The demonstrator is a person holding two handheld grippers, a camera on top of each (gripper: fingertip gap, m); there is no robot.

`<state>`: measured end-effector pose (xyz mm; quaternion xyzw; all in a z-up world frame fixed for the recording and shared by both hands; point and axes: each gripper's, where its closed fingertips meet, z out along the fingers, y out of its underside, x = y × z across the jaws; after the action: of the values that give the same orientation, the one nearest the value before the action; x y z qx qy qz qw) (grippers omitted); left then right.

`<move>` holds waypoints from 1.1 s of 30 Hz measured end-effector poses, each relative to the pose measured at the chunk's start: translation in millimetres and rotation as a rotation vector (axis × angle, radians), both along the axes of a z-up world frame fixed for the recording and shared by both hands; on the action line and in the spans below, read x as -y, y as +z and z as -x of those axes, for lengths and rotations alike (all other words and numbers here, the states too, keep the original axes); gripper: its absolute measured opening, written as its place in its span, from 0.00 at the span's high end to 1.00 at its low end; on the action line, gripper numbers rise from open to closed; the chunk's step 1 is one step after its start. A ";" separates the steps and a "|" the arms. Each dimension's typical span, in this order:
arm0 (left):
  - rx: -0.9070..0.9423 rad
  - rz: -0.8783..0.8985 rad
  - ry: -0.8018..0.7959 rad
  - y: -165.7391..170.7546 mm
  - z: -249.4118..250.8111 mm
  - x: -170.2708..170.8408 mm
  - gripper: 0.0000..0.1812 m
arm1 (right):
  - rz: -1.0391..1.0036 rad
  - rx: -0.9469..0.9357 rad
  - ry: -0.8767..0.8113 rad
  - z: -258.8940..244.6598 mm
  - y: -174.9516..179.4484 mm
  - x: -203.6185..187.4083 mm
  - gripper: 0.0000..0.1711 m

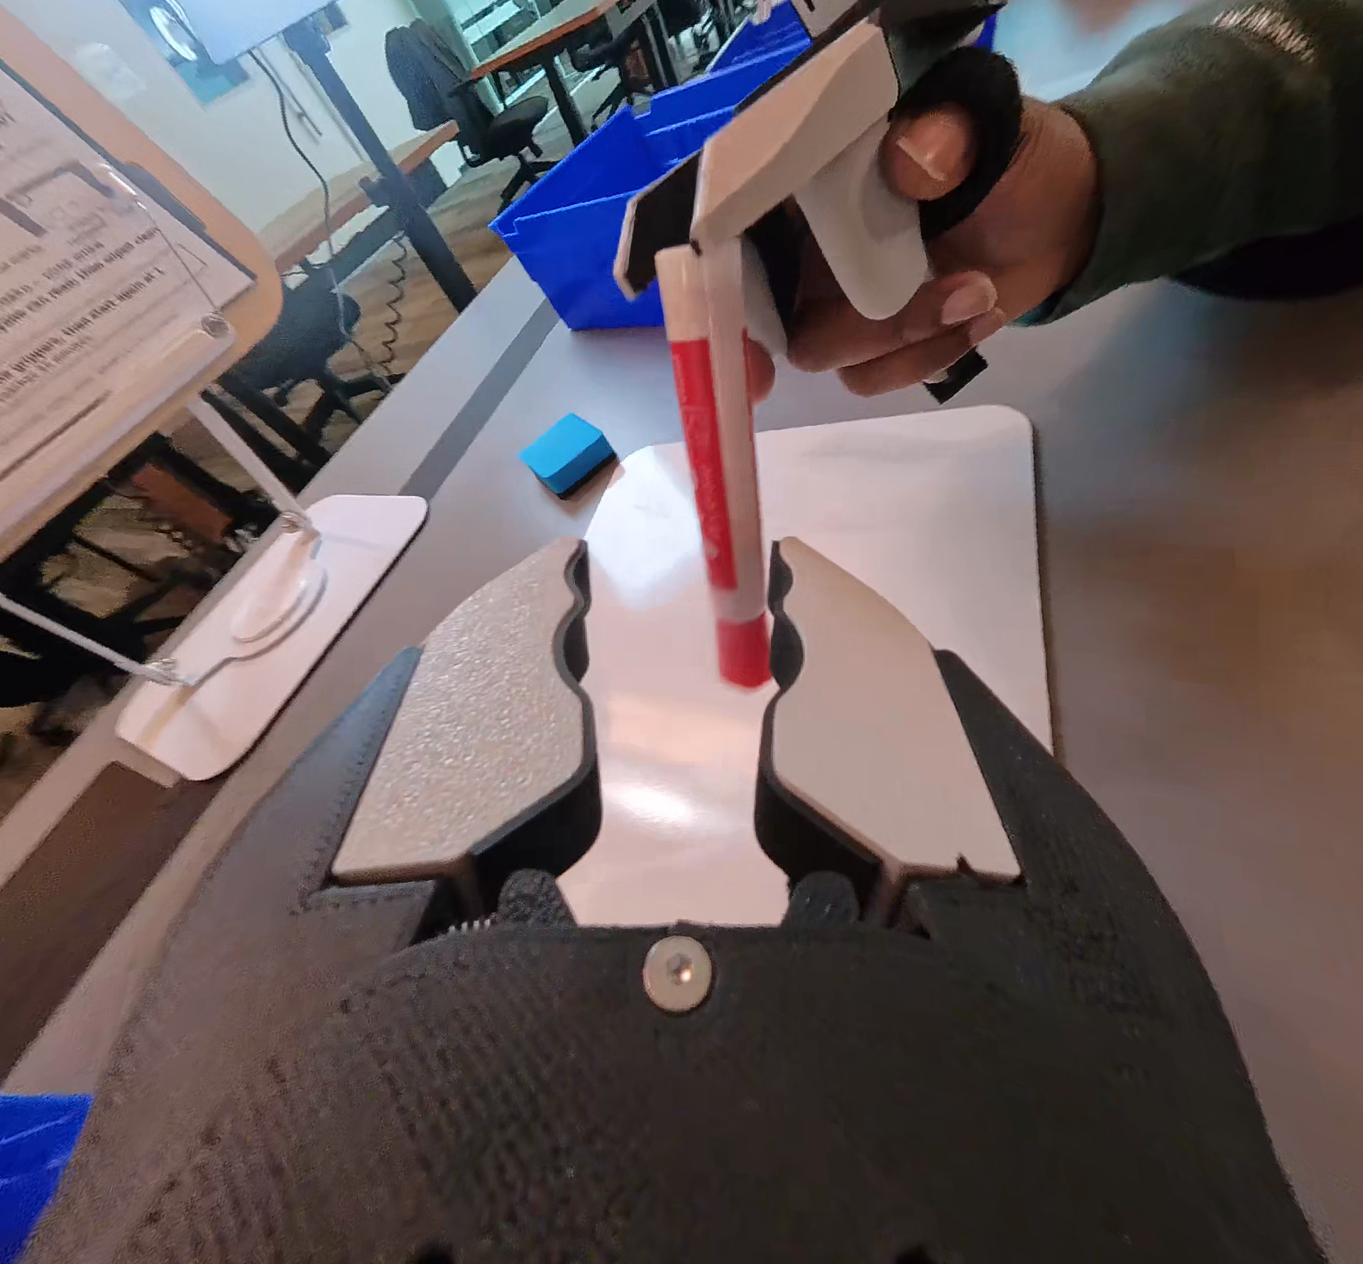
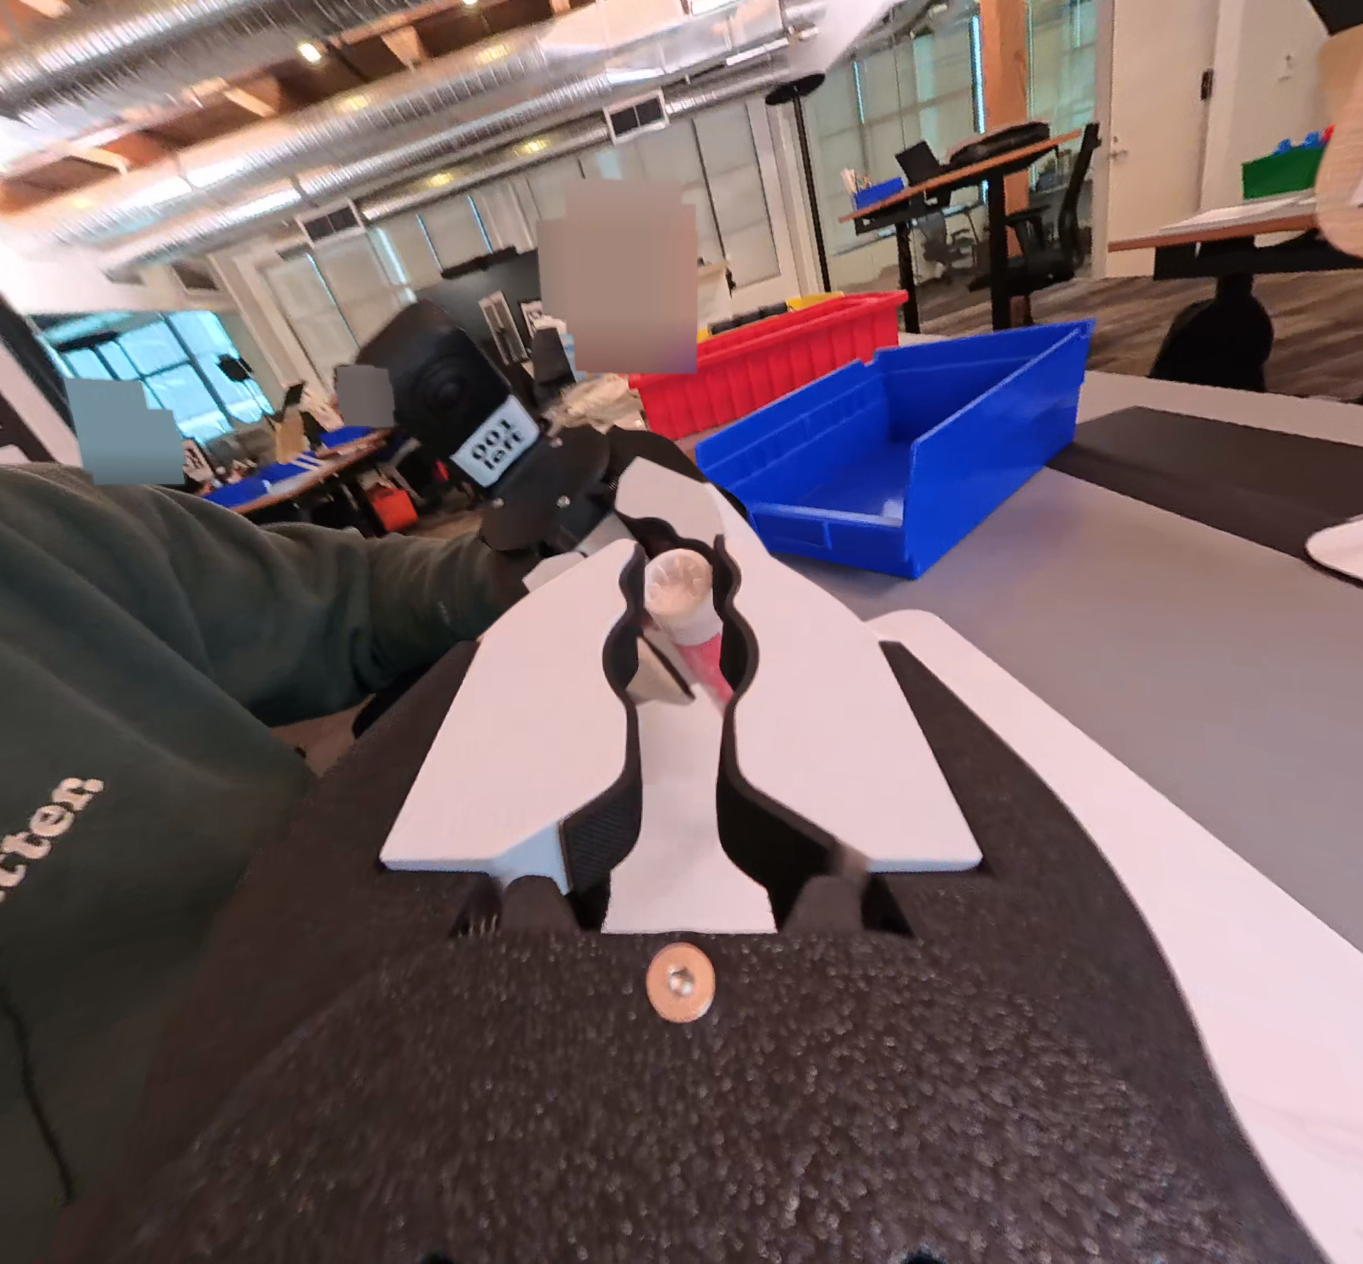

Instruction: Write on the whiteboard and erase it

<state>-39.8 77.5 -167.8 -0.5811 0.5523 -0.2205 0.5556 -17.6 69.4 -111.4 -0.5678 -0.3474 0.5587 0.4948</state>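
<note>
A red and white marker (image 1: pixel 719 476) hangs almost upright over the white whiteboard (image 1: pixel 907 528), red cap (image 1: pixel 745 653) down. My right gripper (image 1: pixel 675 263) is shut on its white top end, seen end-on in the right wrist view (image 2: pixel 678 594). My left gripper (image 1: pixel 678 565) is open just above the board, with the cap between its fingers, close to the right finger (image 1: pixel 848 712). A blue eraser (image 1: pixel 566 454) lies on the table at the board's far left corner. In the right wrist view, my right gripper (image 2: pixel 675 554) points at the left gripper (image 2: pixel 634 506) beyond it.
A blue bin (image 1: pixel 590 255) stands behind the board, also in the right wrist view (image 2: pixel 922 476), with a red bin (image 2: pixel 774 366) farther back. A clear sign stand (image 1: pixel 111 307) with a white base (image 1: pixel 280 624) stands to the left. The board (image 2: pixel 1106 897) lies on a grey table (image 1: pixel 1180 565). The grippers' ends are close to 6 cm from one another. Both grippers' tips are roughly 25 cm from the blue eraser (image 1: pixel 566 454).
</note>
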 end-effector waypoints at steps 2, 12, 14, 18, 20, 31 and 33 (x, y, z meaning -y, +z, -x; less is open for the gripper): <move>0.032 0.034 -0.036 0.6 -1.0 3.0 0.72 | 0.010 -0.069 0.002 -8.3 10.0 -1.6 1.00; -0.123 0.038 -0.094 -35.7 -8.9 11.3 0.83 | -0.199 0.380 -0.046 -29.7 -28.1 -14.6 1.00; -0.118 0.040 -0.088 -33.8 -6.5 8.6 0.83 | -0.313 0.709 0.051 -53.2 -54.4 -1.5 0.90; -0.110 0.045 -0.069 -33.5 -1.5 1.1 0.83 | -0.363 1.136 0.322 -89.9 -104.1 62.3 0.73; -0.111 0.060 -0.069 -36.6 -1.9 -1.1 0.83 | -0.366 1.332 0.409 -100.7 -141.6 81.6 0.71; -0.021 0.210 -0.271 -34.7 -23.3 40.2 0.79 | -0.342 0.248 0.121 -30.6 -3.9 53.1 0.89; 0.069 0.261 -0.306 -20.7 -33.5 51.2 0.77 | -0.177 -0.032 0.090 -31.9 26.2 40.7 0.89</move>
<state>-6.3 26.3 -188.5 -0.5496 0.5816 -0.3915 0.4543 14.4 28.7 -85.1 -0.4967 -0.4127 0.5563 0.5229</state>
